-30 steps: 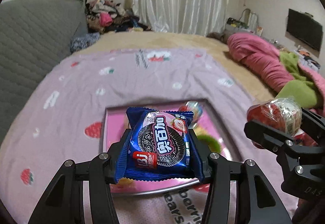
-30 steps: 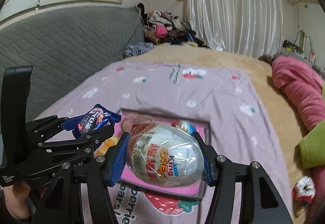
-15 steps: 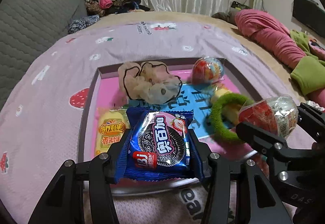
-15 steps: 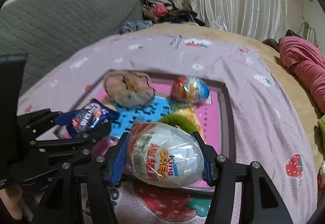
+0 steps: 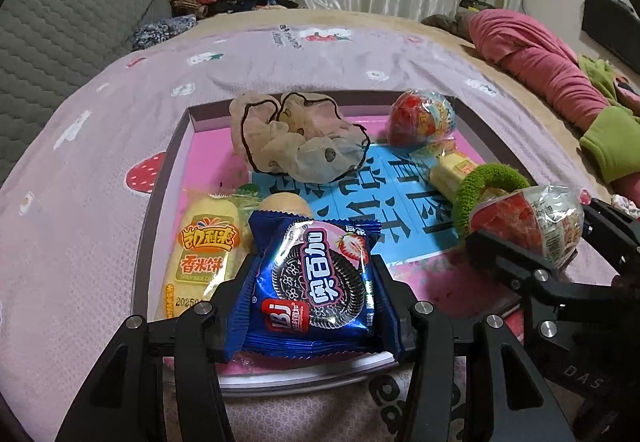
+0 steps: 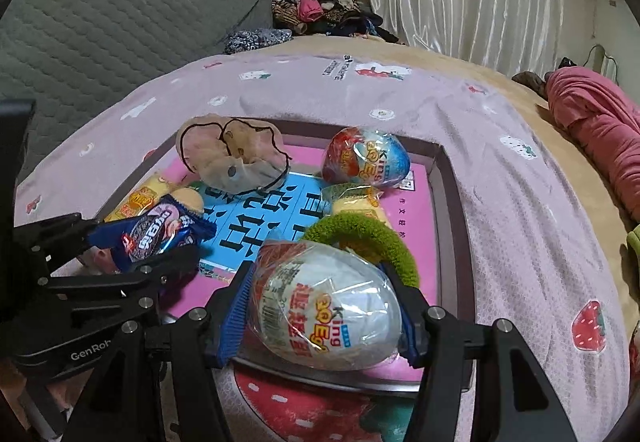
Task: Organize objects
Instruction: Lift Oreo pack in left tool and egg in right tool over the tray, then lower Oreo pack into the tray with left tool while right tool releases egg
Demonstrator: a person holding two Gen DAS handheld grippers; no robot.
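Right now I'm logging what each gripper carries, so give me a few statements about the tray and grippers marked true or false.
1. The left gripper is shut on the blue cookie packet. True.
2. The right gripper is open with nothing between its fingers. False: it is shut on the wrapped egg.
3. A second wrapped egg lies in the tray. True.
4. The green hair tie lies on the bedspread outside the tray. False: it is inside the tray.
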